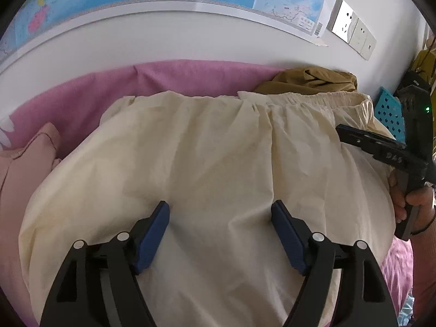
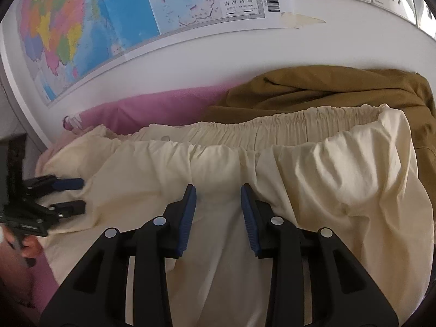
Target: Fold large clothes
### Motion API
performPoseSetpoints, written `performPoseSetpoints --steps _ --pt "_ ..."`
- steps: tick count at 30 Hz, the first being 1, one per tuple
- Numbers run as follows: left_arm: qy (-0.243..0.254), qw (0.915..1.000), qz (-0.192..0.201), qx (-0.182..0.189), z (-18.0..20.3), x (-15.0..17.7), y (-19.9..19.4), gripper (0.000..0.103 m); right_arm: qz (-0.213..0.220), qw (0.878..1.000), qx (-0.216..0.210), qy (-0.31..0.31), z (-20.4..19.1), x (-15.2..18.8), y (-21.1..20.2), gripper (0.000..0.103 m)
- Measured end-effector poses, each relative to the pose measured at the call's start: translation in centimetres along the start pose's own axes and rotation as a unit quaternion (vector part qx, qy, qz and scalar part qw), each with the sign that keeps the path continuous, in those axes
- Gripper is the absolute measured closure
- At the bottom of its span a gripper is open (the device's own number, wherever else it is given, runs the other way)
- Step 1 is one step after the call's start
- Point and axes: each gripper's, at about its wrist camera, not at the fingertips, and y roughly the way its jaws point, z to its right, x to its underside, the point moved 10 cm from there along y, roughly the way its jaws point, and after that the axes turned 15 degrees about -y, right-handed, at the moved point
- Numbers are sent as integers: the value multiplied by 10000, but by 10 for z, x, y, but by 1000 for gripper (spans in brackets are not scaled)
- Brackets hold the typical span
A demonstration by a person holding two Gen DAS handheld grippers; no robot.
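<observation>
Two tongs, both empty, both over the cream trousers.

Left wrist view: left tongs (image 1: 220, 212) spread wide, pads just above the cream trousers (image 1: 190, 150), nothing pinched. Trousers lie flat-ish on the pink bed sheet (image 1: 177, 76), elastic waistband (image 1: 313, 100) at the far end near the wall. Right tongs (image 1: 351, 133) come in from the right edge, over the cloth below the waistband.

Right wrist view: right tongs (image 2: 218, 207) partly spread, cloth visible between the pads, not gripped. Left tongs (image 2: 70, 193) at the left edge, spread, near the trouser edge.

Risks, my read: the fabric is thin and wrinkled, so a pinch may catch one layer only and the fold comes out skewed. A deep pinch could grab the sheet too.

Clutter: brown garment (image 2: 313, 87) touching the waistband on the far side, pink garment (image 1: 27, 158) at left; both crowd the folding space. Wall map (image 2: 81, 27) and sockets (image 1: 354, 32) are clear of it.
</observation>
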Motion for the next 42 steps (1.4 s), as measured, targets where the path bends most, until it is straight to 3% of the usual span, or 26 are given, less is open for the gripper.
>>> performPoseSetpoints --steps 4,8,11,14,22,26,30,38,42 --pt "135 9993 326 -144 -2 3 -21 28 166 9998 2 139 0 -1 -38 61" --pt "186 9963 817 -169 -16 7 -60 28 435 9987 263 -60 -1 15 -90 60" --pt "39 9961 832 -294 -35 9 -66 28 354 9985 402 -81 4 36 -105 60" --pt "-32 9965 710 -444 -50 13 -57 35 -81 9986 513 111 20 66 -87 61" --pt "-84 9961 668 -576 -58 12 -39 35 5 9943 -79 1064 48 97 -49 60" --pt "-91 9954 664 -678 -63 13 -31 35 -74 9942 -8 1069 44 96 -48 59" --pt "-91 9949 690 -724 -61 14 -35 36 -121 9946 115 1027 39 87 -62 54" --pt "65 9924 1027 -676 -60 34 -78 36 469 9987 74 191 -22 65 -114 51" --pt "-84 9936 976 -558 -69 40 -73 33 65 9998 101 -135 -42 73 -84 54"
